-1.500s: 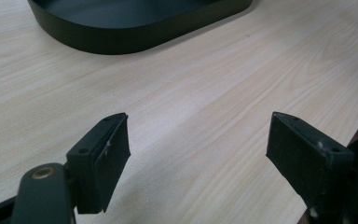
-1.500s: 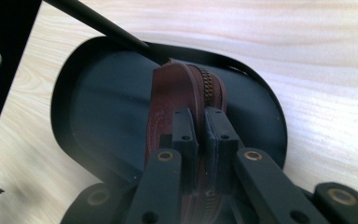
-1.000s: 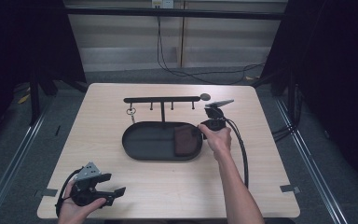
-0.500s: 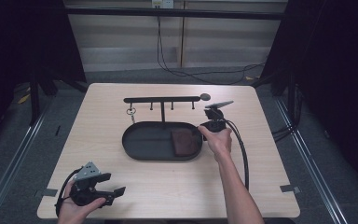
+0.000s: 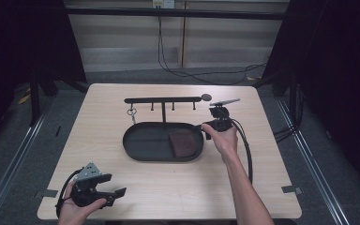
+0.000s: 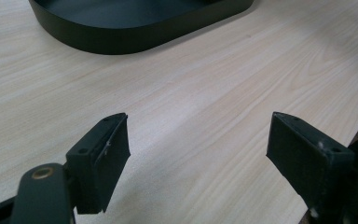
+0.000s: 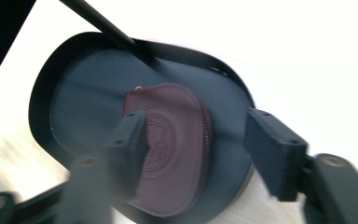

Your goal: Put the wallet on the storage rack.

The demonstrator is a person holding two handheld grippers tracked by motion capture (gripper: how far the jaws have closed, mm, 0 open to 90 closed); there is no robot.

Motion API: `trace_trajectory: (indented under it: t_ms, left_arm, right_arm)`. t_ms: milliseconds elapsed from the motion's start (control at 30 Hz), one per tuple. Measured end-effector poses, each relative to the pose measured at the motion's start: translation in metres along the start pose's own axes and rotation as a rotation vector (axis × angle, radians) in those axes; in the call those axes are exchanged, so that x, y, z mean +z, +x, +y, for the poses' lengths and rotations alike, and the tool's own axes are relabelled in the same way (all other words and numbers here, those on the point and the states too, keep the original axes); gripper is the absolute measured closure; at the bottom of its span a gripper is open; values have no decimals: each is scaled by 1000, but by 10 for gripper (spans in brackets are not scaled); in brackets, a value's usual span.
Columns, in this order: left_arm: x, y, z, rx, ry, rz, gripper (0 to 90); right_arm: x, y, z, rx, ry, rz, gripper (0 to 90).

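Observation:
A dark red zip pouch (image 5: 182, 143) (image 7: 172, 140) lies flat in the right end of a black oval tray (image 5: 145, 140) (image 7: 65, 107). My right gripper (image 5: 210, 125) (image 7: 198, 123) hangs at the tray's right rim, just above the pouch. Its jaws have just been opening and now stand apart, with the pouch below them and neither pad touching it. At the table's front left corner my left gripper (image 5: 115, 193) (image 6: 198, 126) is held low over bare wood, open, nothing between its fingers. The tray's wall (image 6: 135, 39) shows ahead of it.
Behind the tray stands a black rack bar (image 5: 164, 100) with several hooks, and a key ring (image 5: 131, 112) hangs at its left end. The right gripper's cable (image 5: 247, 150) runs along the forearm. Bare wooden tabletop (image 5: 272, 168) surrounds the tray.
The right gripper's jaws have opened off the pouch, which now rests in the tray. The right hand shifted only slightly. The left gripper has not moved.

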State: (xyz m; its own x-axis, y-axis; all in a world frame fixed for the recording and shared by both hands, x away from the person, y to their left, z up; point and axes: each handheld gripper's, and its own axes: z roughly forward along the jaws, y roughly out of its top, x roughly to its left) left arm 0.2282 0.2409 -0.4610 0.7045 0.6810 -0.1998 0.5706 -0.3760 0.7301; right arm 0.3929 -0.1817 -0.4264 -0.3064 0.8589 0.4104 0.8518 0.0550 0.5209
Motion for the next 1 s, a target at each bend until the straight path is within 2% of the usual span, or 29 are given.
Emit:
trace_trajectory:
  t_ms: [33,100,167,233,267,300,400,600,667,800,1000]
  left_arm:
    - [0,1,0,-7,-6,3,208]
    - [-1,2,0,-16,-8,3,209]
    - [-1,2,0,-18,-6,4,209]
    - [-1,3,0,-26,-10,0,207]
    - [-1,3,0,-26,-10,0,202]
    - [-1,3,-1,-25,-9,-3,198]
    - [-1,3,-1,-34,-11,-5,192]
    - [-1,4,-1,-34,-8,-14,178]
    - [-1,4,-1,-37,-11,-17,176]
    - [-1,4,-1,-35,-12,-21,172]
    - [-1,5,-1,-36,-11,-23,170]
  right_arm:
    - [-4,-1,-1,-7,-5,-6,291]
    - [-8,-3,-3,-35,-21,5,289]
    - [-13,-3,-5,-44,-36,13,234]
    - [-18,-4,-9,-54,-61,13,224]
    - [-18,-4,-9,-54,-61,13,224]
    - [-22,-5,-13,-51,-71,18,177]
    - [-28,-7,-19,-63,-76,9,152]
    - [-38,-10,-29,-91,-105,23,149]
    - [-44,-14,-35,-92,-103,-18,147]
    - [-55,-17,-44,-105,-133,-2,146]
    - [-66,-20,-59,-109,-146,-19,177]
